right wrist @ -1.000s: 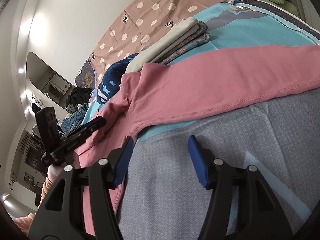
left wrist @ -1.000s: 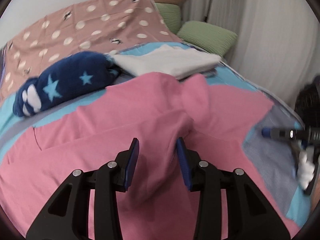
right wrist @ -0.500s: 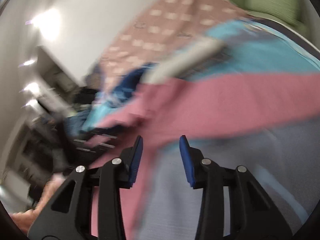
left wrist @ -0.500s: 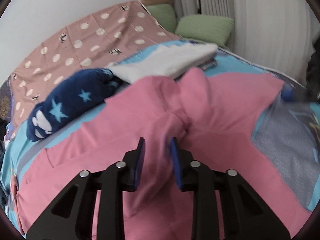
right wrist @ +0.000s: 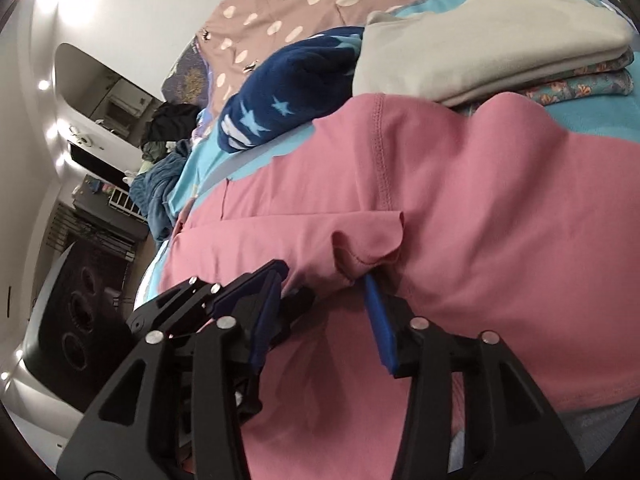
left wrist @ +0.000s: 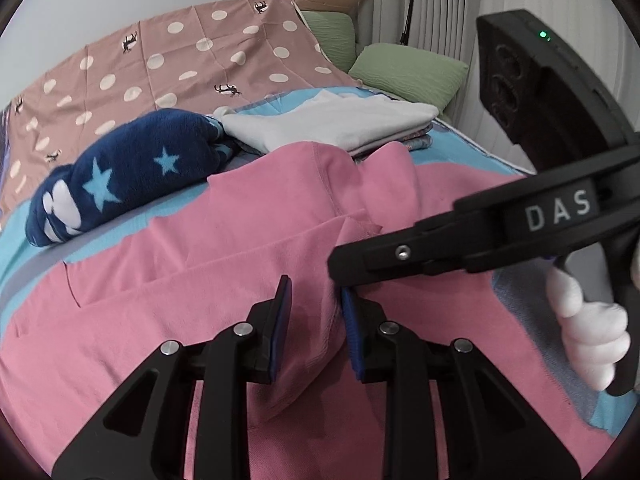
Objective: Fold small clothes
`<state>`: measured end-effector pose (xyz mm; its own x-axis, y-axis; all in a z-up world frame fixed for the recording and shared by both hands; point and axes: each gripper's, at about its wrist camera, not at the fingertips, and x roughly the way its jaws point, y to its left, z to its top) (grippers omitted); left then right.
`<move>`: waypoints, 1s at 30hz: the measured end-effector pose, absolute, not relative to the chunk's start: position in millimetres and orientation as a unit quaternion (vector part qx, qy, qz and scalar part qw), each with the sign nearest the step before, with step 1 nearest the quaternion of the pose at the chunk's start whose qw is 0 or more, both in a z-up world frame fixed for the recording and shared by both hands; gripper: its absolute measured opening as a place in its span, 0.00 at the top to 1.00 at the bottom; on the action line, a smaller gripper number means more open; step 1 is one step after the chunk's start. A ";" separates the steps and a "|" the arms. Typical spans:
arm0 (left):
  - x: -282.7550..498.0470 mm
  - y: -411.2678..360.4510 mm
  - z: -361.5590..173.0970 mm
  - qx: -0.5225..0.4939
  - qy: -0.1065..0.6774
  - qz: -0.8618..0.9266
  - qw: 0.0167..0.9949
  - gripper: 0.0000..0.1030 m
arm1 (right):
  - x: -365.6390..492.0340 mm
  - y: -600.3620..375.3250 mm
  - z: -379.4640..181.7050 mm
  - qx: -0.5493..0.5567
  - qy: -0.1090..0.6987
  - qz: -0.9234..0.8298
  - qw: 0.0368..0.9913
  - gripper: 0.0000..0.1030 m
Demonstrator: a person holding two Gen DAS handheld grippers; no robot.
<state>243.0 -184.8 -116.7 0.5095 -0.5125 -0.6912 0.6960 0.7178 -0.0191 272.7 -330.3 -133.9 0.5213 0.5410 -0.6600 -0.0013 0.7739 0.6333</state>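
Side by side, both hand-held grippers tilt down over the pink garment [left wrist: 224, 248].

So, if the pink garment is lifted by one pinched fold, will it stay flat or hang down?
The pink garment will probably hang limp: it bunches into soft ridges where the left gripper pinches it. It seems light, since a small fold stands up by itself. The right gripper, jaws opening, has fabric between them; that fabric may slide out.
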 end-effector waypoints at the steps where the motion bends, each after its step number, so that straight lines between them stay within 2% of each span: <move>1: 243.7 -184.0 -117.1 0.129 0.350 -0.355 0.858 0.74 | 273.1 -330.7 -135.0 0.296 0.461 0.166 0.820 0.58; 3: 244.0 -183.4 -118.0 0.125 0.352 -0.362 0.854 0.74 | 274.9 -329.4 -133.5 0.299 0.461 0.167 0.819 0.80; 4: 243.3 -182.8 -118.0 0.124 0.352 -0.364 0.853 0.74 | 273.9 -328.3 -132.4 0.302 0.461 0.168 0.817 0.87; 5: 242.6 -182.5 -117.7 0.124 0.351 -0.365 0.853 0.74 | 272.5 -328.3 -129.4 0.309 0.460 0.170 0.815 0.93; 7: 239.6 -180.6 -115.6 0.119 0.346 -0.374 0.852 0.74 | 269.1 -328.3 -121.9 0.313 0.455 0.164 0.818 0.98; 9: 237.0 -177.2 -113.8 0.102 0.350 -0.395 0.844 0.71 | 264.2 -331.1 -113.5 0.318 0.445 0.154 0.823 0.99; 11: 235.3 -172.7 -111.8 0.081 0.353 -0.412 0.836 0.62 | 258.1 -336.5 -107.3 0.326 0.440 0.148 0.824 0.99; 12: 234.0 -170.1 -110.0 0.073 0.351 -0.419 0.834 0.60 | 253.1 -340.2 -104.7 0.336 0.438 0.151 0.820 0.99; 23: 236.0 -169.7 -115.3 0.049 0.387 -0.445 0.806 0.57 | 197.1 -370.5 -137.6 0.355 0.481 0.099 0.796 1.00; 25: 241.0 -172.2 -120.8 0.055 0.402 -0.420 0.811 0.57 | 195.9 -372.3 -138.5 0.348 0.476 0.094 0.803 0.99; 27: 245.7 -175.8 -128.2 0.062 0.419 -0.401 0.813 0.61 | 200.5 -368.0 -132.1 0.347 0.456 0.111 0.812 0.98; 30: 241.1 -182.9 -129.4 0.089 0.413 -0.388 0.819 0.61 | 214.2 -352.9 -122.5 0.327 0.427 0.142 0.831 0.97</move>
<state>241.1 -182.9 -129.4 0.3577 -0.5618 -0.7459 0.7093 0.6830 -0.1742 214.2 -352.9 -122.5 0.5953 0.5155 -0.6163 0.0418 0.7461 0.6645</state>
